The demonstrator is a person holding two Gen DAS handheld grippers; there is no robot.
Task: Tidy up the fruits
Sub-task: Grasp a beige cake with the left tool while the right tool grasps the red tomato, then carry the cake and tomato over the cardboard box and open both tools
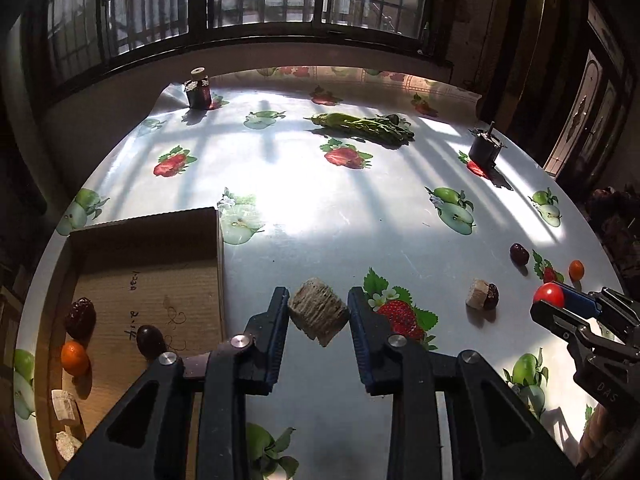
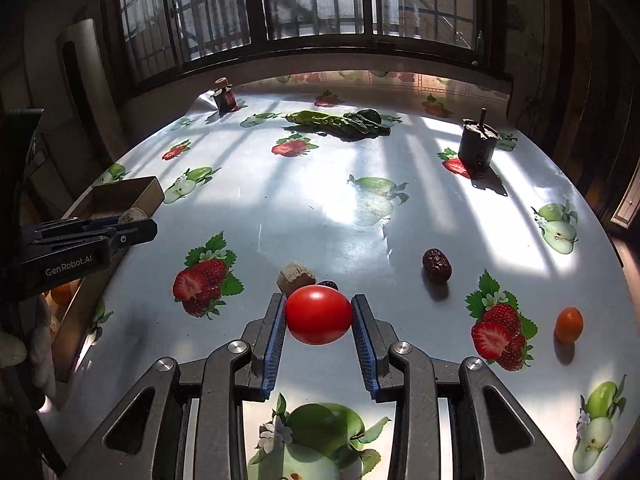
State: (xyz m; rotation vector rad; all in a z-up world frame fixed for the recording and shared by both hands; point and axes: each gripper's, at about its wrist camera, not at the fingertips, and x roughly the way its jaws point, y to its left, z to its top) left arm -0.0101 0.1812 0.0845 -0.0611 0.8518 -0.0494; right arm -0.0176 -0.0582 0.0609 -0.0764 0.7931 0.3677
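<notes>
My left gripper [image 1: 319,309] is shut on a pale corn-like chunk [image 1: 318,315], held above the table just right of the cardboard box [image 1: 160,276]. The box holds a date [image 1: 80,317], a dark fruit [image 1: 150,340], a small orange [image 1: 74,357] and pale chunks [image 1: 63,405]. My right gripper [image 2: 319,316] is shut on a red tomato [image 2: 319,314]; it also shows in the left wrist view [image 1: 550,295]. On the table lie another pale chunk [image 2: 295,276], a date [image 2: 437,265] and a small orange [image 2: 568,324].
Leafy greens [image 1: 368,124] lie at the far side of the round fruit-print table [image 1: 320,208]. A dark jar [image 1: 199,90] stands far left and a dark cup [image 1: 485,146] far right. A window wall runs behind the table.
</notes>
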